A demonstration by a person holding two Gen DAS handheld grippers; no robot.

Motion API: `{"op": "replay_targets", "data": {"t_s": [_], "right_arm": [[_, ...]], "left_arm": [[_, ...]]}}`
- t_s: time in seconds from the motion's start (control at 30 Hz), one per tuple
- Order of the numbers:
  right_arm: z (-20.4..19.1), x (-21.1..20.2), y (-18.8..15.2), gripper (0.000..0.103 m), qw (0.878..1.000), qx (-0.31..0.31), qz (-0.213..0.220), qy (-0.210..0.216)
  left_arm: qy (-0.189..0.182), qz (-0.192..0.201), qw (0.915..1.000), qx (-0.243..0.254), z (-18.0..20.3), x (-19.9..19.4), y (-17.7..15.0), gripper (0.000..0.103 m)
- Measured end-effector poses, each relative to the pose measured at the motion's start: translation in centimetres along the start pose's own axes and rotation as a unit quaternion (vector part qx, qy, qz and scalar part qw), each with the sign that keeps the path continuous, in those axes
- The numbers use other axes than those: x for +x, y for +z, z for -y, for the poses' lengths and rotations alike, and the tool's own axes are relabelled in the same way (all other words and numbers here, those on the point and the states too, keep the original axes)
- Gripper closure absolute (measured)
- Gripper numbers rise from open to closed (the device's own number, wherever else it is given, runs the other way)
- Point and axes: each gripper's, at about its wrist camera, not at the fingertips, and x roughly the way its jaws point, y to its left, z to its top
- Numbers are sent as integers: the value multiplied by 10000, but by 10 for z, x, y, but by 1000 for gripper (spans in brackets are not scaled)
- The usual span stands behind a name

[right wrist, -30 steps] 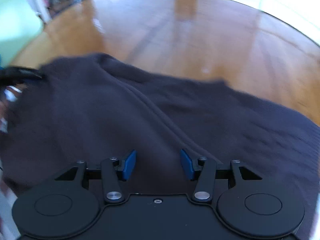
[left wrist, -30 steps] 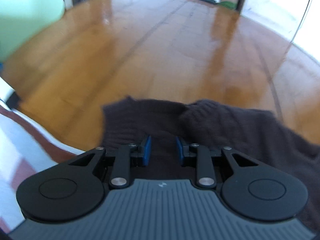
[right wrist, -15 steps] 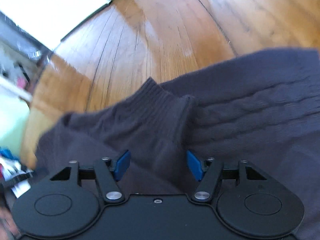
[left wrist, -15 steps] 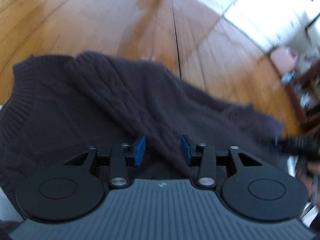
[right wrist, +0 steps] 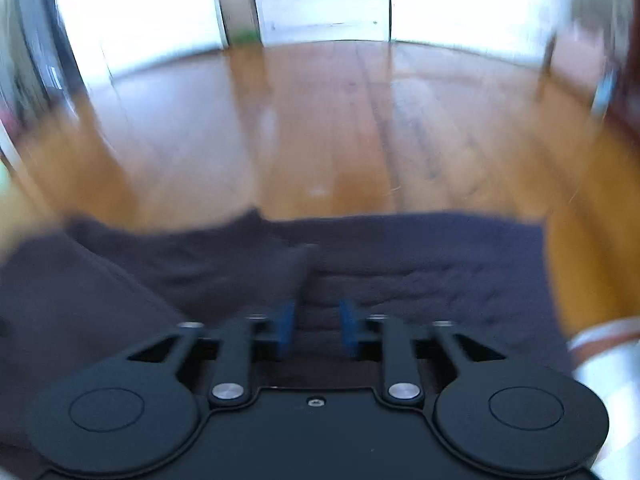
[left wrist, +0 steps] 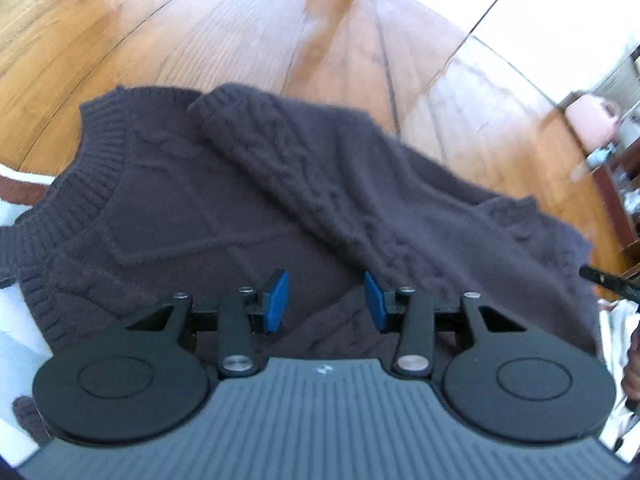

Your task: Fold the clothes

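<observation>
A dark cable-knit sweater (left wrist: 208, 208) lies spread on the wooden floor (left wrist: 200, 32), with one sleeve (left wrist: 280, 152) folded diagonally across its body. My left gripper (left wrist: 325, 300) hovers over the sweater's near part. Its jaws are opening, and the blue pads (left wrist: 276, 300) grip nothing. The right wrist view is blurred. There my right gripper (right wrist: 317, 328) is low over the sweater (right wrist: 420, 272), jaws opening with a narrow gap. Dark knit shows in that gap, and I cannot see the pads pressing on it.
A white cloth with a brown stripe (left wrist: 18, 188) lies under the sweater's left side and shows again in the right wrist view (right wrist: 600, 340). Wooden furniture (left wrist: 624, 184) and a pink object (left wrist: 592, 120) stand far right. A person's hand (left wrist: 632, 380) is at the right edge.
The left jaws have widened and that view has swung across the sweater. The right view has tilted up from the ribbed cuff toward the floor, and its pads stand closer than before.
</observation>
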Motion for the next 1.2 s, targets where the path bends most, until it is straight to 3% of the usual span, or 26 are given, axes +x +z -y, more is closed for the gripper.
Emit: {"op": "replay_targets", "data": {"t_s": [0.1, 0.23, 0.27, 0.3, 0.33, 0.43, 0.5, 0.53, 0.57, 0.6, 0.67, 0.77, 0.9, 0.97, 1.07, 1.2], "right_arm": [[17, -11, -10, 40, 9959, 457, -272, 729], [16, -3, -33, 40, 9921, -34, -819, 954], [9, -1, -40, 59, 9894, -265, -915, 1099], [1, -4, -43, 91, 9874, -550, -867, 1202], [-6, -9, -46, 90, 9859, -815, -758, 1249], [-22, -37, -49, 91, 9868, -1408, 62, 799], [-30, -29, -49, 89, 9838, -1773, -174, 216], [-34, -25, -49, 81, 9803, -1953, -292, -77], [-37, -19, -50, 61, 9745, -2170, -388, -429], [-41, -8, -57, 48, 9635, -2492, -404, -895], [-51, 1, -69, 55, 9467, -2947, -357, -1248], [-78, -19, -68, 50, 9464, -2921, 246, -1353], [-116, -43, -61, 49, 9655, -2552, 509, -130], [-142, -44, -64, 49, 9593, -2783, 393, 293], [-182, -38, -72, 49, 9457, -3143, 254, 793], [-229, -27, -88, 49, 9273, -3420, -40, 1518]], "left_arm": [[-267, 77, 9996, -16, 4, -1, 2, 62], [-179, -36, 9993, 340, 27, 11, 7, 62], [-77, -82, 9991, 418, 35, 16, 6, 62], [-6, -152, 9989, 443, 37, 19, 5, 62], [68, -228, 9987, 455, 38, 22, 4, 62], [435, -547, 9970, 319, 35, 17, -3, 62], [960, -607, 9919, 568, 38, 10, -14, 62], [1216, -570, 9877, 796, 39, 7, -20, 61], [1484, -585, 9820, 1007, 40, 6, -26, 60], [1720, -601, 9761, 1183, 40, 4, -32, 59], [1818, -648, 9748, 1121, 33, -4, -38, 58], [1526, -533, 9862, 368, 9, -30, -38, 54], [1287, -296, 9889, -681, -32, -61, -38, 51], [1239, -202, 9866, -1044, -50, -71, -40, 46], [1426, -118, 9762, -1630, -80, -81, -49, 44], [1811, -52, 9630, -1996, -115, -84, -54, 43]]}}
